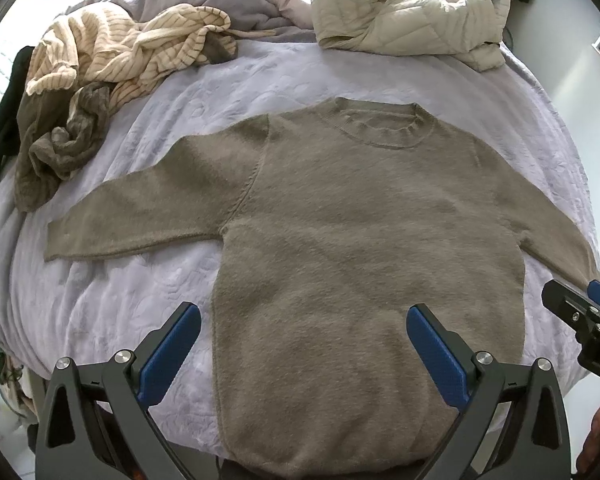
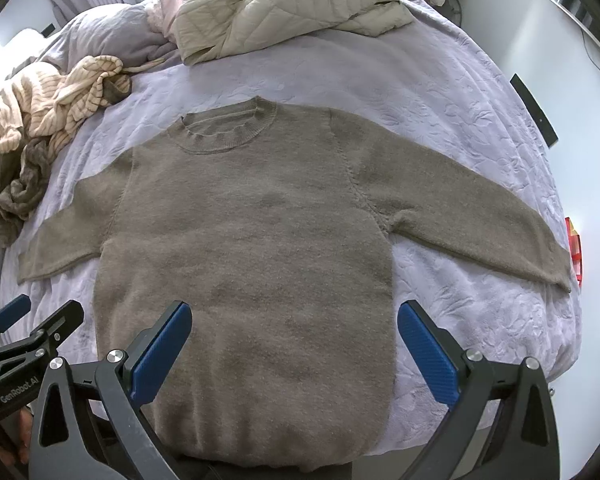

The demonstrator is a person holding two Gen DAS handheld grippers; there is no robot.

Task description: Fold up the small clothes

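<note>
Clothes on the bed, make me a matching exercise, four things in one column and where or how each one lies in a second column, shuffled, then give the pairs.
Things
1. brown sweater
2. striped top
3. quilted jacket
4. left gripper

Place or state
A. crumpled at the far left of the bed
B. open, above the sweater's hem
C. spread flat, sleeves out to both sides
D. bunched at the far edge, beyond the sweater's collar

Pairs: 1-C, 2-A, 3-D, 4-B
</note>
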